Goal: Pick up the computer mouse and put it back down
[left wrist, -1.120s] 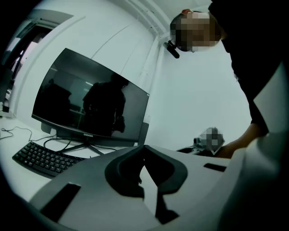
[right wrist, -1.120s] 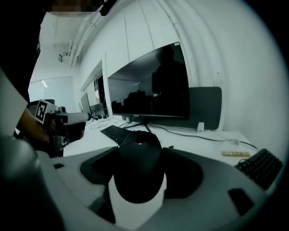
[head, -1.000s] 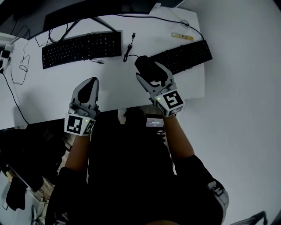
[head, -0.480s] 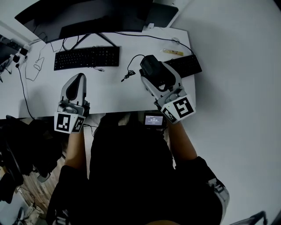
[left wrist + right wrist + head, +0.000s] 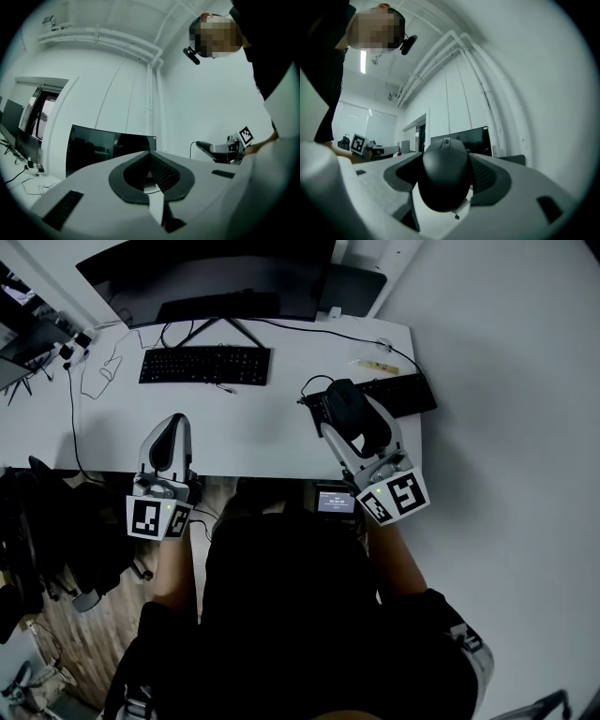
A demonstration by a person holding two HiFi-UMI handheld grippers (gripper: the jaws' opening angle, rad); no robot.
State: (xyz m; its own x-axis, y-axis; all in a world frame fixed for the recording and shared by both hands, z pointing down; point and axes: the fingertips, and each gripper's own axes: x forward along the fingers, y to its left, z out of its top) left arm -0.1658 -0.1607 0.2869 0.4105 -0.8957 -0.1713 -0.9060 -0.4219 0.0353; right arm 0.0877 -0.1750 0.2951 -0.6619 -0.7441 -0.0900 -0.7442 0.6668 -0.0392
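1. The right gripper [image 5: 445, 157] has its fingers [image 5: 490, 180] clamped on the mouse [image 5: 443, 183], one dark pad on each flank. I see the mouse's rounded back, and its wheel end points away toward the monitor [image 5: 464, 138].
2. The left gripper [image 5: 152, 154] has its fingers [image 5: 119, 176] closed tip to tip, with nothing between them.
3. In the head view, the mouse [image 5: 343, 404] sits in the right gripper [image 5: 352, 418] over the near right part of the surface [image 5: 253, 427]. It is just beside the left end of the right keyboard [image 5: 403, 395]. I cannot tell from above whether it clears the surface.
4. The mouse cable [image 5: 312, 385] loops from its front end over the surface.
5. The left gripper [image 5: 173, 423] hangs over the near edge, well apart from the mouse. Bare surface runs ahead of it up to the left keyboard [image 5: 204, 365].
6. The right gripper's body crosses the near edge, and the surface's right edge is near, just past the right keyboard. The open room I have is the bare stretch between the two grippers.
7. The monitor [image 5: 206, 277] stands along the far edge, behind the left keyboard. A small pale strip [image 5: 378, 367] lies just beyond the right keyboard.
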